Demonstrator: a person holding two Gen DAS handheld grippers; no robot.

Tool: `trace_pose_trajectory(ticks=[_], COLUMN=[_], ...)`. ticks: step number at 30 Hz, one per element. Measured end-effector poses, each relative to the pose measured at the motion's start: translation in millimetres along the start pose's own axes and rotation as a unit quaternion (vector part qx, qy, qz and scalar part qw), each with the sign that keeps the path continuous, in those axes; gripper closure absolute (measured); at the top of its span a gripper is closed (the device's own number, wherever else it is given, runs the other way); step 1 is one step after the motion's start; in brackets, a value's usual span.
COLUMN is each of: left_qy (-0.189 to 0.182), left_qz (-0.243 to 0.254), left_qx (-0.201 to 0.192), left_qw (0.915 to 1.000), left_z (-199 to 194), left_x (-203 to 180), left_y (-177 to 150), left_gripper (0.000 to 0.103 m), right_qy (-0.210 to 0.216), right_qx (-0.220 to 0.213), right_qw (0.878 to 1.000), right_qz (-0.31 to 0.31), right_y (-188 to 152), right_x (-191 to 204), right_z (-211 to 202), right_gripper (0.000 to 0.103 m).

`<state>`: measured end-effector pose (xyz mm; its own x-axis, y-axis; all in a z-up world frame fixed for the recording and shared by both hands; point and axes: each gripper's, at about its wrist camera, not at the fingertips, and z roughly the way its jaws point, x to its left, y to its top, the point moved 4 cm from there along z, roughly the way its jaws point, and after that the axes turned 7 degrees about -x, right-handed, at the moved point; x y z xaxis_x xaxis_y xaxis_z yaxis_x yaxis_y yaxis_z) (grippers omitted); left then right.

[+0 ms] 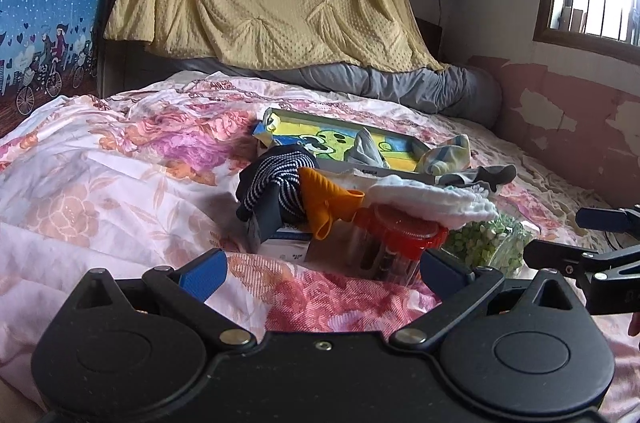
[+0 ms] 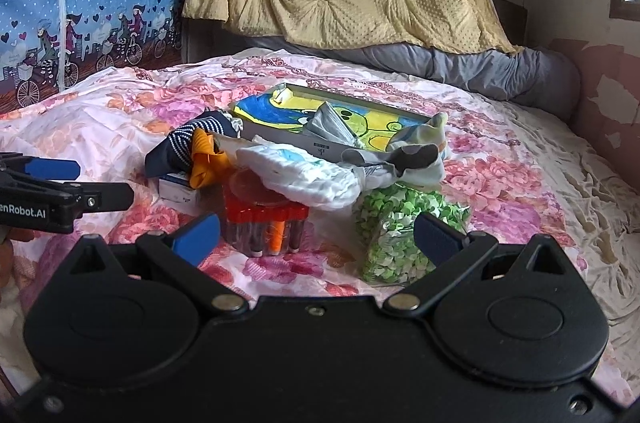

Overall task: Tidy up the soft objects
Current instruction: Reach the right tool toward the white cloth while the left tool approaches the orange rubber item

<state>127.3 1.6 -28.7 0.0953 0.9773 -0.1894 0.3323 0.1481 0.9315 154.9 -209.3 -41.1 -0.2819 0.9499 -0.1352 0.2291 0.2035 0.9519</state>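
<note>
Left wrist view, lower frame: my left gripper (image 1: 322, 269) with jaws spread, empty, low over the floral bedspread (image 1: 100, 183). Centre frame, one heap: striped navy cloth (image 1: 276, 179), orange cloth (image 1: 324, 203), white folded cloth (image 1: 432, 199) draped on a red-lidded jar (image 1: 400, 239). Behind it, a cartoon-printed tray (image 1: 320, 135) holding a grey cloth (image 1: 366, 147). Right wrist view, lower frame: my right gripper (image 2: 316, 235), jaws spread, empty; a bag of green pieces (image 2: 400, 231) just ahead.
</note>
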Motion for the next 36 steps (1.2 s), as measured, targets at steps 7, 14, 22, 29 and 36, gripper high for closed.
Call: trace_pose_trajectory(ticks=[7,14,22,29,36], left_qy=[0.002,-0.006,-0.027,-0.061,-0.091], left_qz=[-0.004,-0.018,-0.039,-0.05,-0.066], left_qx=[0.005,0.014,0.027,0.036,0.049], left_qw=[1.0,0.9997,0.9985,0.9962,0.9924], left_z=[4.4,8.0,15.1,34.4,56.4], left_x=[5.0,12.6,15.0,10.4,8.9], left_y=[1.2,3.8,6.0,14.1,19.5], left_gripper=[0.001,0.001,0.001,0.001,0.001], right_qy=[0.006,0.01,0.016,0.019,0.015], right_qx=[0.001,0.001,-0.002,-0.008,-0.018], right_qw=[1.0,1.0,0.999,0.999,0.998], right_qz=[-0.005,-0.023,-0.035,-0.047,-0.063], right_y=[-2.9,-5.1,-5.8,-4.2,-0.7], right_x=[2.2,8.2,14.2,16.4,15.2], right_z=[5.6,8.4,9.3,15.0,27.7], right_gripper=[0.0,0.0,0.0,0.0,0.0])
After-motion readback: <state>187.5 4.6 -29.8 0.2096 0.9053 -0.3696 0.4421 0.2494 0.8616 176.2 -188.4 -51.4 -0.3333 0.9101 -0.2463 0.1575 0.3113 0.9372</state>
